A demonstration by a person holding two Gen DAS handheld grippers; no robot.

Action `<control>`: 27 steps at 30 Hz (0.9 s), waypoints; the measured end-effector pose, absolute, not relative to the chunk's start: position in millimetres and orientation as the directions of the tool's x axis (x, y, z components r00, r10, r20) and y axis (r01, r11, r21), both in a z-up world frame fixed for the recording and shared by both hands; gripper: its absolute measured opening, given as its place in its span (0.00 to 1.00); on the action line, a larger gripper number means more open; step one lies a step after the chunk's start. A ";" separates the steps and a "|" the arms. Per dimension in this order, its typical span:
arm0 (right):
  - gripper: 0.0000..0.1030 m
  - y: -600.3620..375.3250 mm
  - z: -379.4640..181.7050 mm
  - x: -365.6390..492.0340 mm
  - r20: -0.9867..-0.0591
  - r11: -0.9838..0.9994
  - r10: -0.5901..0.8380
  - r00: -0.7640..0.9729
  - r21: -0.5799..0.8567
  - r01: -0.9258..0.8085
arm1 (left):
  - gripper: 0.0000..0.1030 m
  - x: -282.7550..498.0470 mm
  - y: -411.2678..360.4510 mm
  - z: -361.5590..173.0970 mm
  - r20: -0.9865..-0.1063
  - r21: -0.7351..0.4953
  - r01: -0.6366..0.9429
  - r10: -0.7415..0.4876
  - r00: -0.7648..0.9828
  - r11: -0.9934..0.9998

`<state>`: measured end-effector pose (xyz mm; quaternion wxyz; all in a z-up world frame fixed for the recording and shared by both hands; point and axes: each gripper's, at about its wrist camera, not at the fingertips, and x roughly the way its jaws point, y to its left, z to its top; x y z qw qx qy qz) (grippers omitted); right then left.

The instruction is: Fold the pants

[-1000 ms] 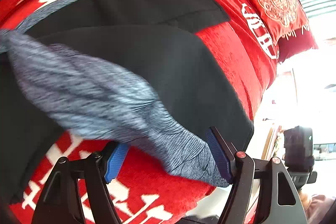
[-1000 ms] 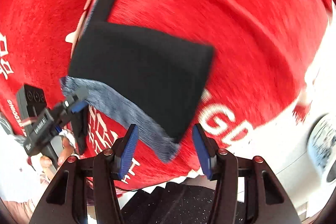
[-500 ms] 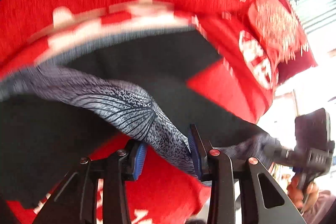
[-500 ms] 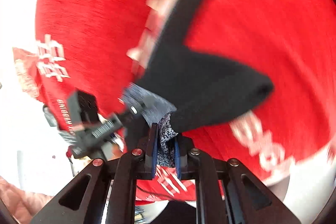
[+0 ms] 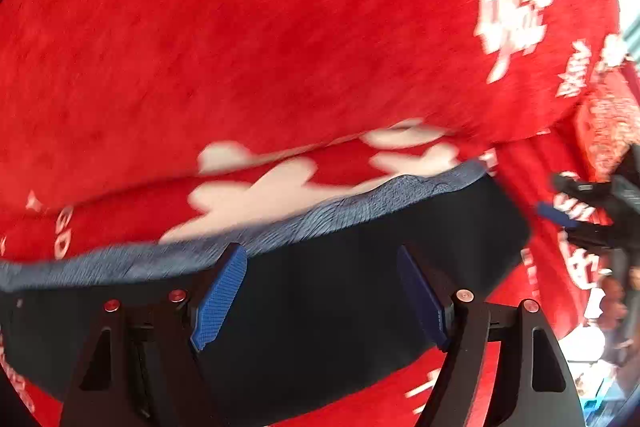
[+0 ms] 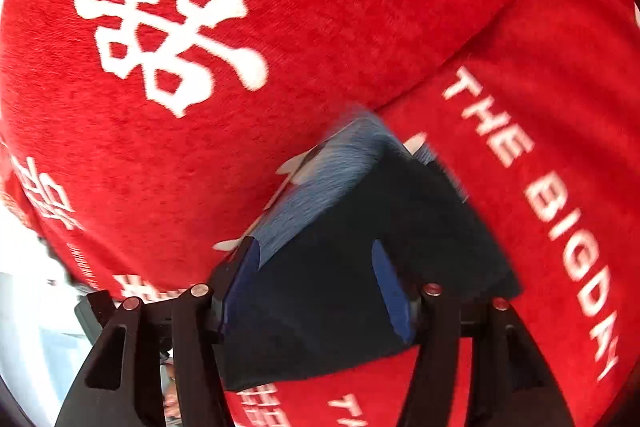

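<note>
While both claws, the left claw (image 5: 320, 293) and right claw (image 6: 316, 287), have just been opening and stand apart, empty, above the pants (image 5: 340, 267), I should lift clear without snagging the fold.

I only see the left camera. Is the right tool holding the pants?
Observer: No. The right tool has just been opening. The pants lie between its pads, not pinched.
Operator: Which part of the pants?
Observer: A corner, where the grey band meets the black cloth.
Operator: Any words near it?
Observer: Yes, "THE BIGDAY" in white on the red cover.
</note>
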<state>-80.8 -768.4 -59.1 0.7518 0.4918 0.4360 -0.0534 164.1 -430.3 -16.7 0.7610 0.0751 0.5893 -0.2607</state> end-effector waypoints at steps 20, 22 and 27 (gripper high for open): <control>0.21 -767.0 -126.4 -166.7 -0.774 0.395 0.324 0.544 0.633 0.666 | 0.78 142.1 -366.4 -95.0 -0.995 -0.002 0.332 -0.035 0.093 0.943; 0.35 -777.0 -137.7 -175.5 -0.734 0.302 0.326 0.596 0.678 0.670 | 0.78 142.1 -372.4 -97.0 -0.995 0.000 0.333 -0.034 0.095 0.943; 0.58 -780.3 -154.0 -170.3 -0.653 0.210 0.307 0.693 0.756 0.620 | 0.88 142.6 -362.5 -98.6 -0.995 0.014 0.319 -0.017 0.096 0.948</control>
